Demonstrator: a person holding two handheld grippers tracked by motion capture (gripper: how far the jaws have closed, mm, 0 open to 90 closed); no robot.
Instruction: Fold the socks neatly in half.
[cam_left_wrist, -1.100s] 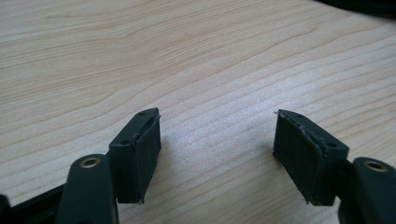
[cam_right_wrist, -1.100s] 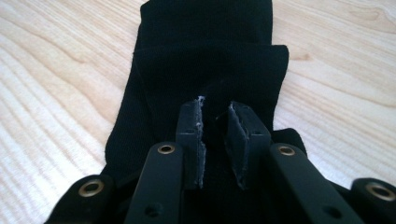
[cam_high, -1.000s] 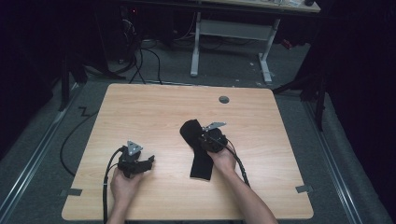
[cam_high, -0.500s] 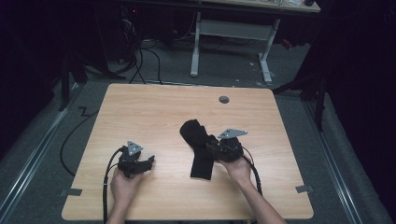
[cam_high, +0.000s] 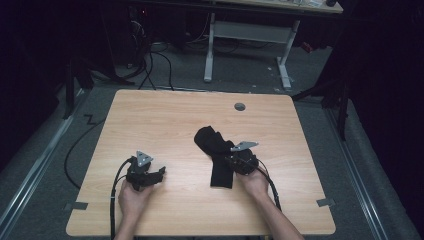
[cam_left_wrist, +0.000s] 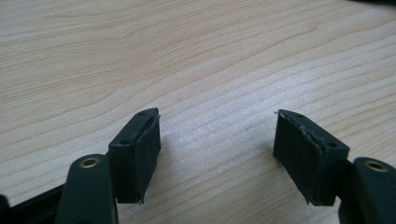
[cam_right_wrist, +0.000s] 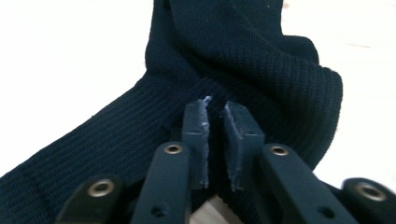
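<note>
Pale wood of the table carries the work: the right gripper has just been closing its jaws, now nearly together, apparently nipping a ridge of the black sock where its folded upper part meets the leg. Compared with a second ago, that gripper sits further toward the sock's right edge, so a lift or fold looks next. Well left of the sock, the left gripper rests spread and empty.
</note>
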